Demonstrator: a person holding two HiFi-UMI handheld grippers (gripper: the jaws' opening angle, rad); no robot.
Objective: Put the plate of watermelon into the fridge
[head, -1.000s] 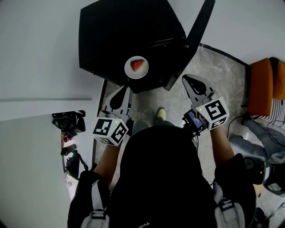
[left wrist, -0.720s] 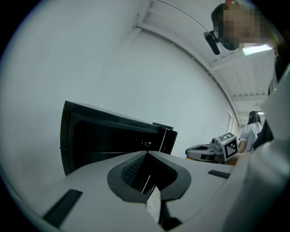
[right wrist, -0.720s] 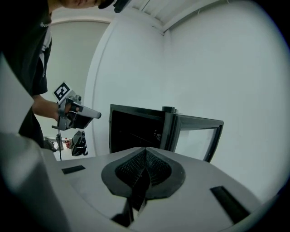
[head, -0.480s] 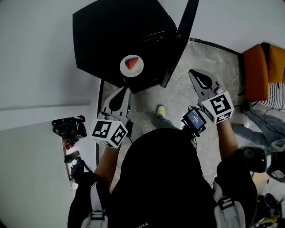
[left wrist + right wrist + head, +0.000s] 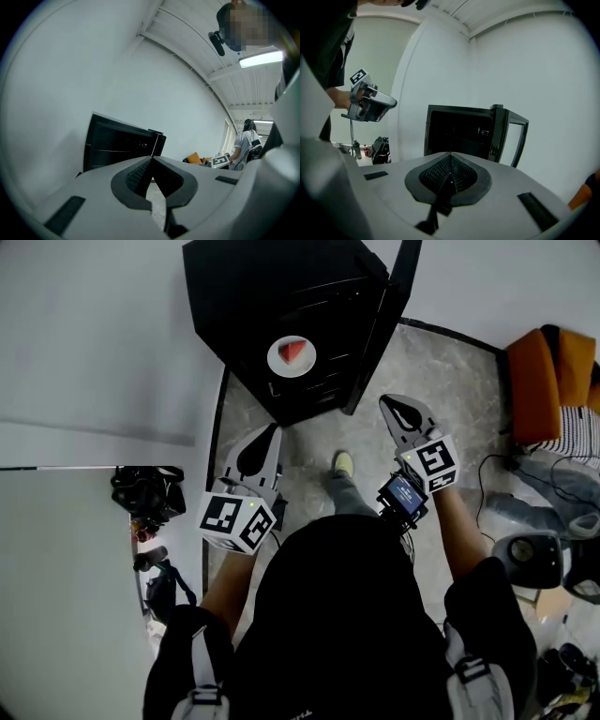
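Observation:
A white plate with a red watermelon slice [image 5: 292, 356] lies on top of the small black fridge [image 5: 272, 296], near its front edge. The fridge door [image 5: 389, 306] stands open to the right, and the dark inside [image 5: 457, 131] shows in the right gripper view. My left gripper [image 5: 271, 430] is shut and empty, held over the floor just below and left of the fridge front. My right gripper [image 5: 390, 402] is also shut and empty, right of the open door's edge. In the gripper views, both the left gripper [image 5: 152, 158] and the right gripper [image 5: 450, 154] point at the fridge from a short way off.
An orange seat [image 5: 536, 381] stands at the right with cables and a grey device [image 5: 525, 557] on the stone floor. A black bag [image 5: 145, 493] and bottles sit by the left wall. My shoe [image 5: 344, 463] is between the grippers. Another person [image 5: 246, 140] stands far off.
The view has shifted, so the fridge and plate sit a little further right. My right gripper has drawn in to the left towards the door. Both grippers stay shut.

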